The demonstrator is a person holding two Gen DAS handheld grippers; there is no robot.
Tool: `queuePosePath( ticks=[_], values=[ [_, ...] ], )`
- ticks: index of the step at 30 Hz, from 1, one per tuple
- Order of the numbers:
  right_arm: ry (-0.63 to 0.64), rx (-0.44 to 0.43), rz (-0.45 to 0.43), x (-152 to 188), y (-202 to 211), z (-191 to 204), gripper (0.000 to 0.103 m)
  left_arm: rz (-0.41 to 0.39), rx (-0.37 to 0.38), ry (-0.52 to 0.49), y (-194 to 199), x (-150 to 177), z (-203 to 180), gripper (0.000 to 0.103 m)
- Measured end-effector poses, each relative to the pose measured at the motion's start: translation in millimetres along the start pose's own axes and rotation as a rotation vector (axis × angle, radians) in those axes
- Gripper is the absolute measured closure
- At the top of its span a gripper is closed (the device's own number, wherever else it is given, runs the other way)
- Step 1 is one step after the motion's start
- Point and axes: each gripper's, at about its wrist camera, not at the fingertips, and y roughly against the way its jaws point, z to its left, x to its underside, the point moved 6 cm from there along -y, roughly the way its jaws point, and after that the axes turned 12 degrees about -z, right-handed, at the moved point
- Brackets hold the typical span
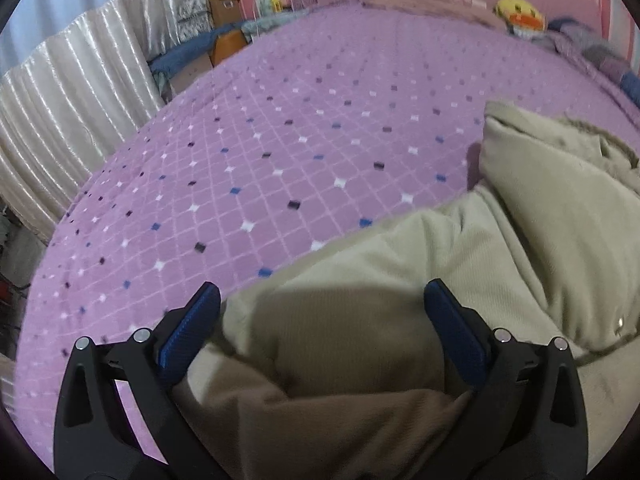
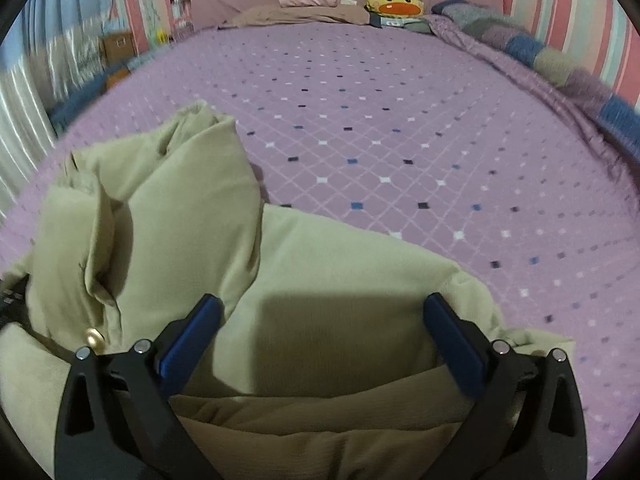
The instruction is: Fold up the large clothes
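Slippage is the main risk here. Both tools stand with their blue-padded fingers spread wide apart: the left gripper (image 1: 322, 302) hovers over the near left portion of the bulky olive-beige padded coat (image 1: 400, 320), and the right gripper (image 2: 322, 314) over the near right portion, neither one clamped on any cloth. The coat lies bunched at the near edge of the bed, on the lilac quilted bedspread with small dark and white diamonds (image 1: 260, 140); a thick folded-up panel of it rises toward the middle of the bed, and a small brass-coloured snap button (image 2: 93, 336) shows by the right tool's left finger.

Judging from the puffy layers between the fingers, a closing grip could seize only the top layer, so a lift would drag the shell while the rest stays slumped and the fold comes out crooked. Seizing too much padding could equally let it squeeze out as the fingers shut. Uneven heights between the two tools would twist the coat. Should it be pulled nearward, the heaped mass may slide off the near edge. The yellow duck plush toy (image 2: 395, 2) at the far edge of the bed is well apart and unlikely to interfere.
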Motion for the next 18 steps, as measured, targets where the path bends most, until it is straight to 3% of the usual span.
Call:
queuePosePath(
  ticks=[2,4,6,8,14,18],
  values=[
    [0.012,0.006,0.05,2,11,-1,0.002,0.016,-0.008,-0.006,22,-5,5,0.003],
    [0.028,0.001,0.104,-6,32,-6,0.002,-0.021,0.0,-0.009,57,-12,10,0.003],
    [-0.053,-0.013,-0.001,-16,78,-18,0.002,-0.047,0.032,-0.002,88,-15,15,0.003],
    [-0.096,-0.095,-0.083,-13,131,-26,0.002,-0.075,0.09,0.014,131,-10,23,0.003],
    [-0.037,-0.092,-0.147,46,238,-57,0.002,-0.132,0.16,-0.009,231,44,56,0.003],
    [0.031,-0.042,-0.141,93,279,-76,0.002,-0.103,0.197,0.004,267,92,77,0.003]
  ],
)
